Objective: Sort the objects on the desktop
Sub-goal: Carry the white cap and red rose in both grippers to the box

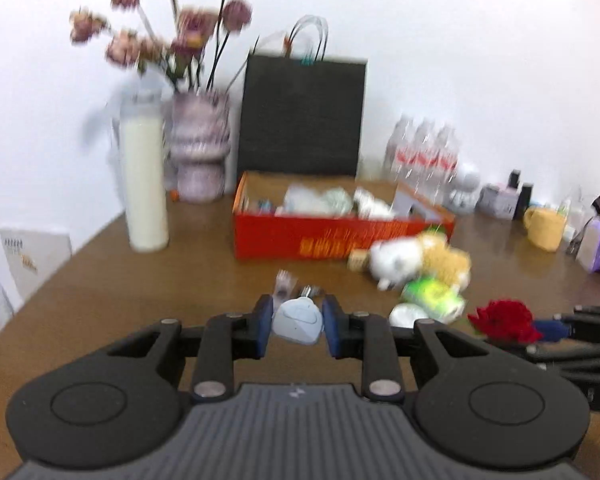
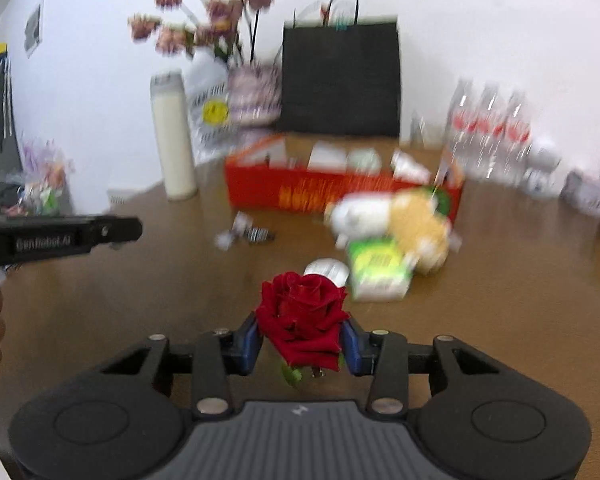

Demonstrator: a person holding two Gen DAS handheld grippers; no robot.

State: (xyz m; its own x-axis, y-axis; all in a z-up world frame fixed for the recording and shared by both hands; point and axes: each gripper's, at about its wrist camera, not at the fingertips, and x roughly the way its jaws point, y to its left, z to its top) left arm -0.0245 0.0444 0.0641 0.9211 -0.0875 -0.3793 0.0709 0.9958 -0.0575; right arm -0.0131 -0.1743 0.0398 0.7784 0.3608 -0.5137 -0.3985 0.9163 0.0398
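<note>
Your left gripper [image 1: 297, 322] is clamped on a pale grey-blue rounded device [image 1: 298, 320]; your right gripper [image 2: 302, 338] pinches a red rose [image 2: 302, 316], bloom up. The orange-red box [image 1: 320, 236] lies straight ahead of both, well apart, its long side facing you, the left gripper looking slightly nearer. The box's yellow lettering is too blurred to read; "GenRobot.AI" shows on the left gripper's body.

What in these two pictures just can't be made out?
- Printing on the red box: motion blur, both views.
- Items inside the red box: blurred, partly behind its wall.
- Rose stem, right wrist view: hidden by the bloom.
- Small wrappers on the table: too blurred to identify.
</note>
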